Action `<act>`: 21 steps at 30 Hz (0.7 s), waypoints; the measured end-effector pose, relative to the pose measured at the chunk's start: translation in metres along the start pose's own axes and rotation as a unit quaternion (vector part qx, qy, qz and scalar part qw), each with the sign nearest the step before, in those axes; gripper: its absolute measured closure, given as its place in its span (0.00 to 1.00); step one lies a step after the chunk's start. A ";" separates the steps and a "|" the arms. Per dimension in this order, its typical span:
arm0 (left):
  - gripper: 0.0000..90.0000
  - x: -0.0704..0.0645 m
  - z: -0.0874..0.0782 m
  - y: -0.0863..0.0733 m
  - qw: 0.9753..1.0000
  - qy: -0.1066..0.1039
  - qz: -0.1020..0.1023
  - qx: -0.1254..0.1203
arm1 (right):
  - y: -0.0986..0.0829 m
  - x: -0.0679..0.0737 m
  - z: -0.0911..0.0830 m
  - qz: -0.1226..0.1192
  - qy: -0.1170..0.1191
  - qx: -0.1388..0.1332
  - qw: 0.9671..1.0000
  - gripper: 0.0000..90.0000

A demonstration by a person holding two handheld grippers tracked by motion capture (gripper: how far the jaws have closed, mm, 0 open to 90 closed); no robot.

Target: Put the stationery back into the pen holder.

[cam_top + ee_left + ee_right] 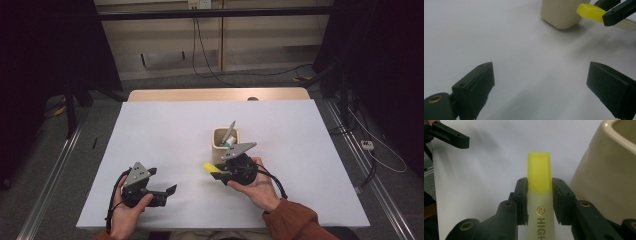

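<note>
Right hand-held gripper (539,195) | clamps highlighter (539,173) (yellow cap protruding) | beside cup (609,170)

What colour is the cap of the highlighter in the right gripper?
Bright yellow cap on a pale, translucent highlighter body, clearest in the right gripper view, clamped by the right gripper.

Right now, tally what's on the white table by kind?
Yellow plastic highlighter, held in the right gripper: 1
Cream square ceramic holder: 1
Pens standing in the holder: at least 2, hard to separate
Total: at least 4

Yellow highlighter (539,195) — capped; beside cream holder (604,177)
</note>
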State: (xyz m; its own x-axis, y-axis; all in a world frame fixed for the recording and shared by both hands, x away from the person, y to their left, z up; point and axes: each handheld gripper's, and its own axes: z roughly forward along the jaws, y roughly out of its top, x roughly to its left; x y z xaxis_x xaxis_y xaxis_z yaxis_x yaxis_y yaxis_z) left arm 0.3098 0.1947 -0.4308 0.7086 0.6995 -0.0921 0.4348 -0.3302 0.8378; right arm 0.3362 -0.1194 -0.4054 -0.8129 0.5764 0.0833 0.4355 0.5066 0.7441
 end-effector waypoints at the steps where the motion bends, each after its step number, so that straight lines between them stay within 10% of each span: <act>1: 0.09 0.000 0.000 0.000 1.000 -0.001 -0.001 -0.001 | 0.000 -0.001 -0.001 0.001 0.002 -0.004 1.000 0.75; 21: 0.09 0.000 0.000 0.000 1.000 0.000 0.001 -0.001 | 0.003 -0.004 -0.024 -0.006 0.017 -0.074 0.997 0.75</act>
State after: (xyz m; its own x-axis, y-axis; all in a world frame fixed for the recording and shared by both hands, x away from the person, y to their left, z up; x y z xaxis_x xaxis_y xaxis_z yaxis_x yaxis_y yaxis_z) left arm 0.3097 0.1952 -0.4305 0.7099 0.6984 -0.0911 0.4327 -0.3303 0.8389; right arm 0.3310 -0.1356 -0.3876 -0.8310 0.5482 0.0944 0.3659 0.4108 0.8351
